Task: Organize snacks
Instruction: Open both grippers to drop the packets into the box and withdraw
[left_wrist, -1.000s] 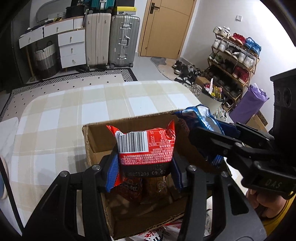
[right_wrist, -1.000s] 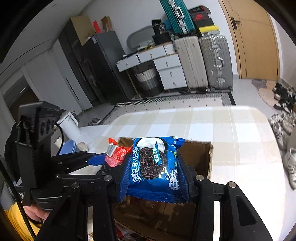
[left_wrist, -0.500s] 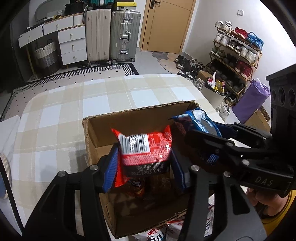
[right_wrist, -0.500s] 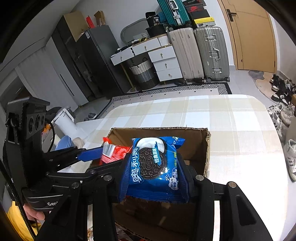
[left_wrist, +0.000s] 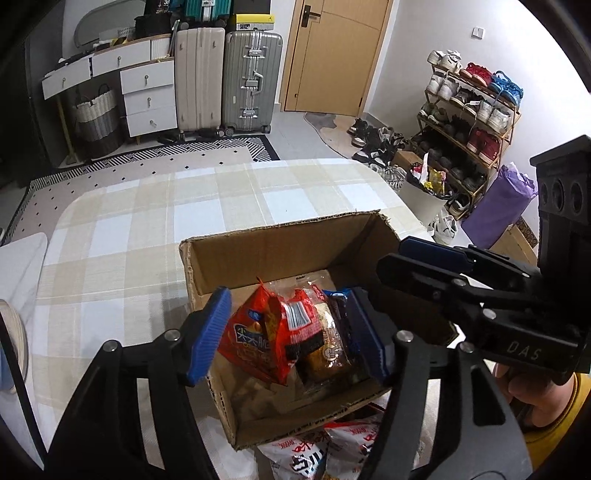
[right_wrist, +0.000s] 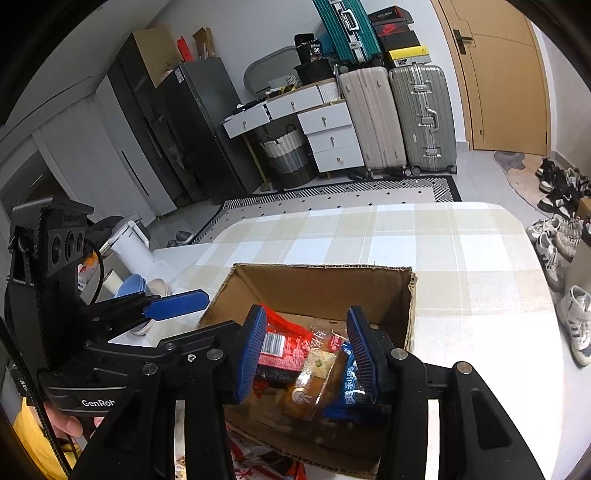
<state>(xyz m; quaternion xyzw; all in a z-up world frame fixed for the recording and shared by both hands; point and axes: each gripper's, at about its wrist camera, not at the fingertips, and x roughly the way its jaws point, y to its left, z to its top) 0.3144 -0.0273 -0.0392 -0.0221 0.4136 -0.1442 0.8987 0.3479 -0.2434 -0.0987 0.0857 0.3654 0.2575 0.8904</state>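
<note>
An open cardboard box (left_wrist: 277, 232) stands on the checked tablecloth. Inside it lie a red packet (left_wrist: 258, 336), a brown cake packet (left_wrist: 325, 350) and a blue Oreo packet (right_wrist: 349, 387). My left gripper (left_wrist: 288, 332) hovers over the box's near-left part. Its jaws are opening and its pads touch nothing; the red packet (right_wrist: 284, 347) lies below them. My right gripper (right_wrist: 306, 350) hangs over the box (right_wrist: 321, 269) with a gap between its pads and nothing held. The Oreo packet rests in the box just under the right pad. In the left wrist view the right gripper's fingers (left_wrist: 432, 251) reach in from the right.
More white-and-red snack packets (left_wrist: 306, 454) lie on the table in front of the box. Bowls (right_wrist: 136, 291) and a white kettle (right_wrist: 133, 247) stand off the table's left side. A hand (left_wrist: 535, 391) holds the right gripper. Suitcases and a shoe rack stand beyond the table.
The red packet has left the left jaws and lies in the box, and those jaws have widened. The Oreo packet has left the right jaws and lies in the box.
</note>
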